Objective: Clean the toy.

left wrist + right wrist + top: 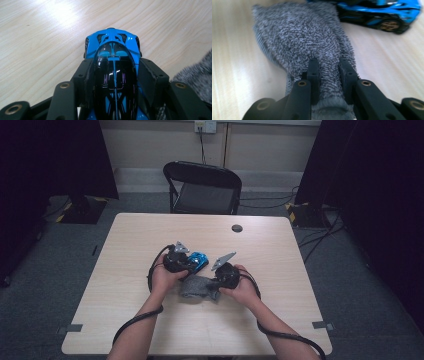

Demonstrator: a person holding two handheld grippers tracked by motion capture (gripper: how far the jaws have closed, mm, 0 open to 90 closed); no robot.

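From the high view, the left gripper [187,261] and the right gripper [220,275] sat close together near the middle of the pale wooden surface [125,270], with the blue toy car [199,260] at about 2 o'clock from the left hand [162,279] and the grey cloth [196,288] lying between the two hands, toward 6 o'clock of the car. That view was too distant to show how the jaws stood.

The left gripper view made it plain: the left gripper [113,75] was closed on the toy car [112,50], its pads pressed against both flanks of the glossy black and blue body, the car's end pointing to 12 o'clock over the surface [37,37]. A corner of the cloth [197,75] showed at 3 o'clock.

The right gripper view showed the right gripper [329,72] clamped narrowly on a bunched fold of the cloth [299,37], the rest of the fuzzy fabric fanning out toward 11 o'clock on the surface [234,62]. At 1 o'clock the car [382,12] appeared side-on, a gold-hubbed wheel visible, just beside the cloth's far edge.
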